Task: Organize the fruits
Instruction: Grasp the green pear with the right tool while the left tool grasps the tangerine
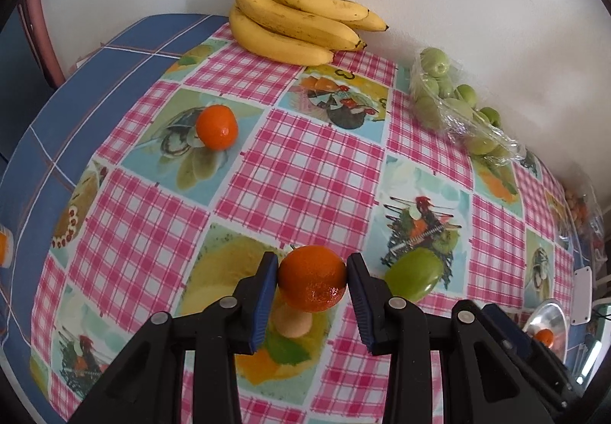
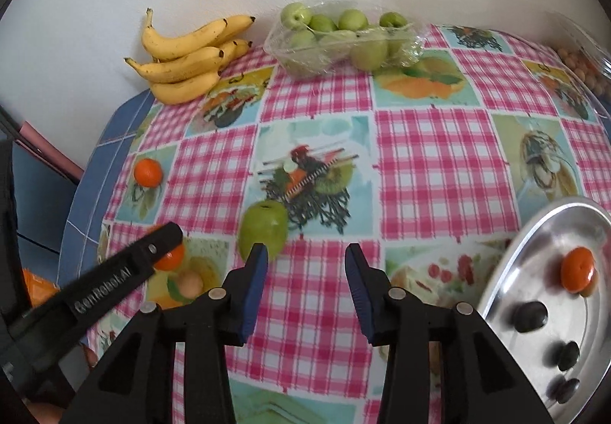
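We see the left gripper (image 1: pixel 312 280) pinching a tangerine (image 1: pixel 312 278) just above the tablecloth (image 1: pixel 313 172). Right gripper (image 2: pixel 305 273) has its fingers spread, nothing between them — a green apple (image 2: pixel 262 230) sits just beyond. Metal tray (image 2: pixel 508 263) at right holds one tangerine (image 2: pixel 577 268) and three dark fruits (image 2: pixel 530 316). Clear plastic pack (image 2: pixel 340 42) holds green apples. Bananas (image 2: pixel 187 57) by the wall; another tangerine (image 2: pixel 147 172) lies loose.

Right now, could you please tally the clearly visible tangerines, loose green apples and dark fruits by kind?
Tangerines: 3
Loose green apple: 1
Dark fruits: 3
Total: 7
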Action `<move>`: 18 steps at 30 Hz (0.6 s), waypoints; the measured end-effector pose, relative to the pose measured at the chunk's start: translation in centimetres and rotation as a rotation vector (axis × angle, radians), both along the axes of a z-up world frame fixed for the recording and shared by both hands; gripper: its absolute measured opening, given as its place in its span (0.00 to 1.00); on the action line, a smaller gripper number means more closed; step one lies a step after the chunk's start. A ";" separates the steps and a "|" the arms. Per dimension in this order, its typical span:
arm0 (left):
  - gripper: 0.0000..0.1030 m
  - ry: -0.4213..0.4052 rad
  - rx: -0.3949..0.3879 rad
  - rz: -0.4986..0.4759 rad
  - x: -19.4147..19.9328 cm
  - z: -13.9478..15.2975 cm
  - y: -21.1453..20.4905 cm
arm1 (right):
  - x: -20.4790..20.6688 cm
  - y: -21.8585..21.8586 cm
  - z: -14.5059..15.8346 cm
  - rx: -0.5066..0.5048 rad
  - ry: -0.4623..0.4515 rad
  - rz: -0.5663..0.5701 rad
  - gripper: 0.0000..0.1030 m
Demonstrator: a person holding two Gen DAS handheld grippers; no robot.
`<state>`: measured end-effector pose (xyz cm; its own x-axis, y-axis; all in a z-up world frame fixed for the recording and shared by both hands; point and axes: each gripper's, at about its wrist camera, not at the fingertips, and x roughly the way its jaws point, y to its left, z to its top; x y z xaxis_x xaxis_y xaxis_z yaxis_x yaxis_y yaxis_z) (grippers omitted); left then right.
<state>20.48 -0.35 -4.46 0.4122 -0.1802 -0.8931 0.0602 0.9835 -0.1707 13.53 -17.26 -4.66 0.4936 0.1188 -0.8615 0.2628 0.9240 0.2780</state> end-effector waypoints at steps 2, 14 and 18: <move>0.39 0.002 0.004 0.002 0.5 -0.4 0.4 | 0.7 0.2 -0.1 0.003 -0.007 0.010 0.42; 0.39 0.026 0.015 0.023 3.7 -2.2 2.6 | 4.7 1.5 -2.6 0.060 0.011 0.036 0.42; 0.39 0.029 0.012 0.018 4.0 -2.6 2.6 | 5.6 2.4 -3.4 0.048 0.020 0.061 0.42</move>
